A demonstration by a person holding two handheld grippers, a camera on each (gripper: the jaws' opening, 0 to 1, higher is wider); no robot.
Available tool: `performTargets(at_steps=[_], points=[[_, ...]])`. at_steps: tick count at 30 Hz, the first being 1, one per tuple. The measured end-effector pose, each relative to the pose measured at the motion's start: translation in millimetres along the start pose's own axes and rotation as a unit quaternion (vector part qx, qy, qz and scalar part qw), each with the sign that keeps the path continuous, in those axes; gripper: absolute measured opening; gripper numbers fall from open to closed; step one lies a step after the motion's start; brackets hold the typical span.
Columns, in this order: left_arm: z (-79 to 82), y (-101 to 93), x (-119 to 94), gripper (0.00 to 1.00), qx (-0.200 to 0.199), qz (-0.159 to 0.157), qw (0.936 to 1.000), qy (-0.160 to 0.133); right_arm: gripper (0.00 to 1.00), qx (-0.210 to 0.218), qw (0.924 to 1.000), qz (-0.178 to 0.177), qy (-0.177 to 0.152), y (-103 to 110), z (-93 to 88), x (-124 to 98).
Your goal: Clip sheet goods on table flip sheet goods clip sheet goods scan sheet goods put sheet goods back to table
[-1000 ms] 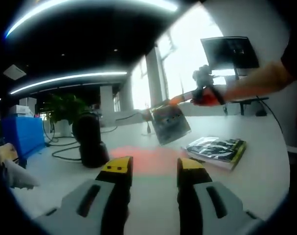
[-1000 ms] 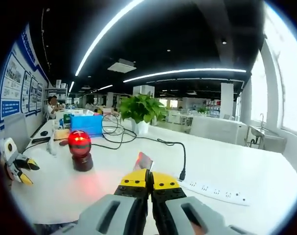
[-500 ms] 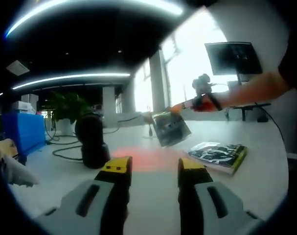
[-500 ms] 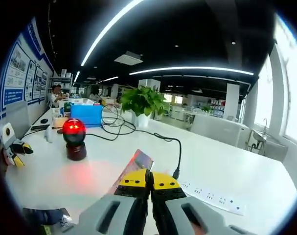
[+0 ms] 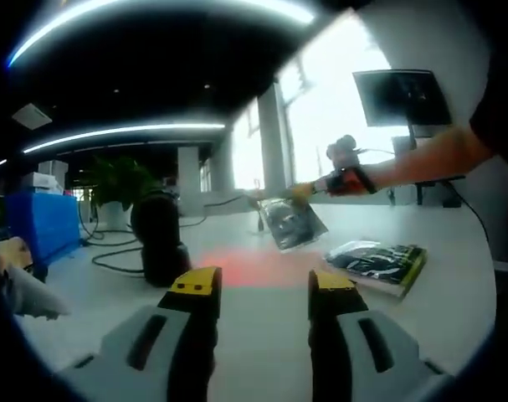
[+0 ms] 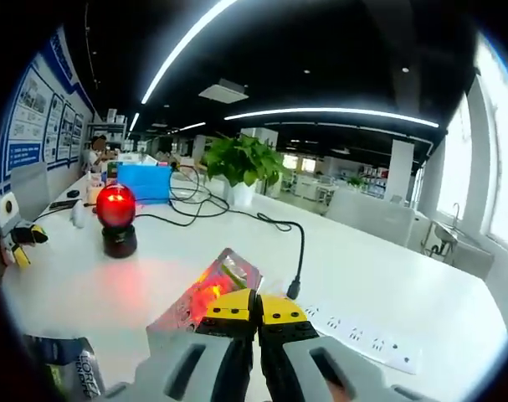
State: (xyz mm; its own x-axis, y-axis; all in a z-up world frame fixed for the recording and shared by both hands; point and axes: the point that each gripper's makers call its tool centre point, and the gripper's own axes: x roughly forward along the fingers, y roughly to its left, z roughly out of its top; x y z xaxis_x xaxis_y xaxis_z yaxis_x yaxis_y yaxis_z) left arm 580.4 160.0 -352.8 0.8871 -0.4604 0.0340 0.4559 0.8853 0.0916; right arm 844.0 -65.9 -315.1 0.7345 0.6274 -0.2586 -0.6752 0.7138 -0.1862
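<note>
- The right gripper has its yellow-tipped fingers pressed together on the edge of a flat, shiny foil sheet packet. It holds the packet in the air above the white table.
- In the left gripper view, this packet hangs tilted from the right gripper, above the table and clear of it.
- A red glow falls on the packet's face. Its likely source is the dark dome scanner with a red light, which stands well apart on the table. The current step is judged to be the scan.
- The left gripper has its fingers set wide apart with nothing between them. It hovers low over the table.
- Risk: the grip is on one edge only. A thin, limp packet can swing or slip out if the wrist turns fast.
- Risk: the scan can fail if the packet's tilt hides the code from the scanner, or if glare from the foil washes the code out.
- Risk: a black cable and a white power strip lie on the table near the right gripper. A low sweep could snag them.
- A stack of dark flat packets with a yellow edge lies on the table beside the held packet. A careless return could knock it askew.
- Containers: a blue box stands far back on the table. Its contents cannot be determined.
</note>
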Motion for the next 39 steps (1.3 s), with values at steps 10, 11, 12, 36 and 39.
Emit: performTargets(at_steps=[10, 11, 12, 36, 39], points=[[-2.8, 3.3, 0, 0.34, 0.001, 0.008, 0.9999, 0.009, 0.0, -0.011, 0.9999, 0.006, 0.009, 7, -18.1, 14], [-3.1, 3.5, 0, 0.34, 0.001, 0.009, 0.9999, 0.01, 0.0, -0.011, 0.9999, 0.006, 0.01, 7, -19.2, 15], [-3.4, 3.7, 0, 0.34, 0.0, 0.009, 0.9999, 0.01, 0.0, -0.013, 0.9999, 0.006, 0.009, 7, -20.0, 16], [-6.7, 10.3, 3, 0.33, -0.014, 0.021, 0.9995, 0.017, 0.0, -0.044, 0.9984, 0.013, 0.034, 2, -49.4, 43], [-7.4, 8.3, 4, 0.33, -0.014, 0.018, 0.9995, 0.02, 0.0, -0.072, 0.9964, 0.013, 0.043, -3, -56.0, 51]])
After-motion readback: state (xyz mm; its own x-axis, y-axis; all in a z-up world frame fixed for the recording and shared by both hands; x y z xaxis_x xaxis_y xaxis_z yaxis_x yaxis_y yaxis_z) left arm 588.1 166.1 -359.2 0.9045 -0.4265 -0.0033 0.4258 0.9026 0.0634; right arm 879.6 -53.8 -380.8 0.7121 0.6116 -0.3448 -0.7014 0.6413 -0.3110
